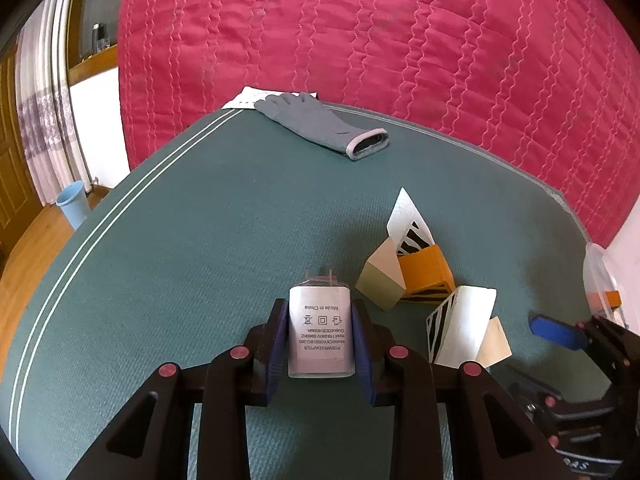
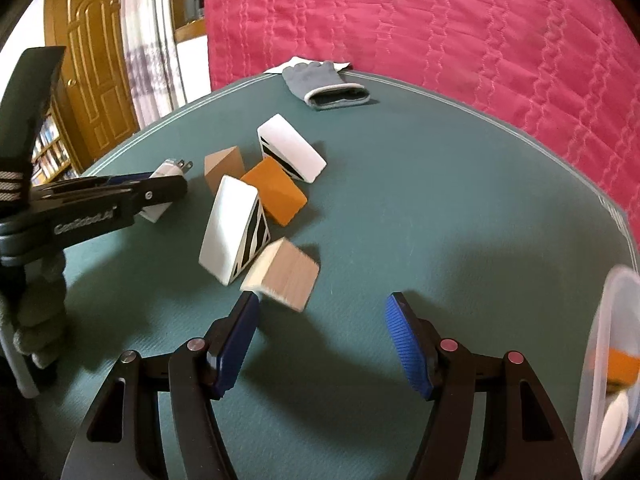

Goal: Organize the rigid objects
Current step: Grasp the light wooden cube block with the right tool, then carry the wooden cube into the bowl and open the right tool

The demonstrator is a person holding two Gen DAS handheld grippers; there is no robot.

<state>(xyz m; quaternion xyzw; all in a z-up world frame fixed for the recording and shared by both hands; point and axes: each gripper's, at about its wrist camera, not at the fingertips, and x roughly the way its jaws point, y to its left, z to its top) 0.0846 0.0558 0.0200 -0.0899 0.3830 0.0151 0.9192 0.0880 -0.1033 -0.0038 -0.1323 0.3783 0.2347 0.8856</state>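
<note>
My left gripper (image 1: 320, 312) is shut on a white power adapter (image 1: 321, 332), prongs pointing away, just above the green table; it also shows in the right wrist view (image 2: 168, 172). My right gripper (image 2: 322, 304) is open and empty, its left fingertip (image 2: 244, 312) close to a tan wooden wedge block (image 2: 286, 272). A cluster of blocks lies between the grippers: a white block with black stripes (image 2: 230, 228), an orange block (image 2: 276, 190), another white striped block (image 2: 292, 148) and a tan block (image 2: 222, 168).
A grey glove (image 1: 320, 124) lies on a paper at the table's far edge. A clear plastic bin (image 2: 612, 368) with an orange block inside stands at the right. A pink quilted cover (image 1: 380, 32) hangs behind. A blue waste bin (image 1: 74, 202) stands on the floor left.
</note>
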